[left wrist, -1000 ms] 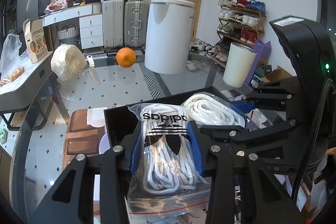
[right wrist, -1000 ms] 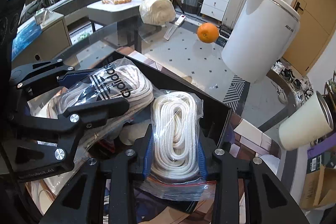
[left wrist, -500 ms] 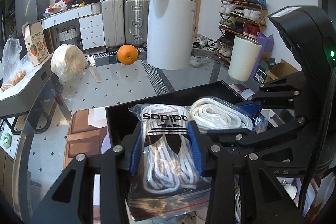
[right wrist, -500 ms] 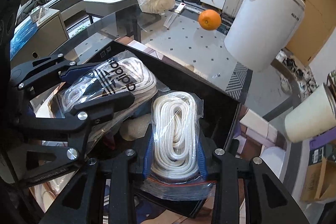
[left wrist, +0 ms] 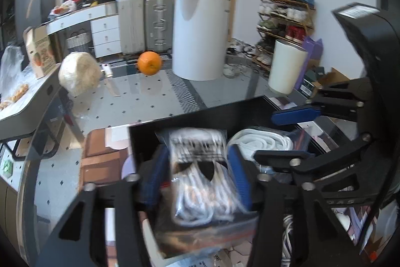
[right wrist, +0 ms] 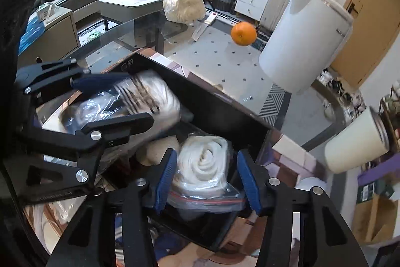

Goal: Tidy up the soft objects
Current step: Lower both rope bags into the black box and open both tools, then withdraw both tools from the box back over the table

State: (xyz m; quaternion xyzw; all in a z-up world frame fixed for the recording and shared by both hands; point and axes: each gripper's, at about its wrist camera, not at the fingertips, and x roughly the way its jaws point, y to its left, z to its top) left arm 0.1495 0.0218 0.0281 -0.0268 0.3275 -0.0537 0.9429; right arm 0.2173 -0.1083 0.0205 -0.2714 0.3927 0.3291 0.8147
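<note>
A black box [left wrist: 200,114] sits on the glass table under both grippers. My left gripper [left wrist: 197,174] has its jaws opening. A clear bag of white laces with a black logo [left wrist: 200,167] hangs blurred between the blue pads [left wrist: 240,177], free of them. My right gripper [right wrist: 207,179] is also opening around a zip bag of coiled white rope [right wrist: 205,164], which rests in the box with a gap to the right pad [right wrist: 250,182]. Each gripper shows in the other's view: the left gripper [right wrist: 140,99] around the logo bag [right wrist: 150,94], the right gripper [left wrist: 266,135] over the rope bag [left wrist: 260,142].
On the glass table beyond the box lie an orange [left wrist: 149,63], a knife [left wrist: 110,80] and a pale wrapped bundle [left wrist: 78,73]. A tall white bin [left wrist: 201,33] and a white cup [left wrist: 286,66] stand behind. Brown booklets [left wrist: 100,159] lie left of the box.
Both grippers have let go: their pads, shut on the bags before, now stand apart from them. The logo bag is blurred and slipping down; the rope bag has sunk into the box.
</note>
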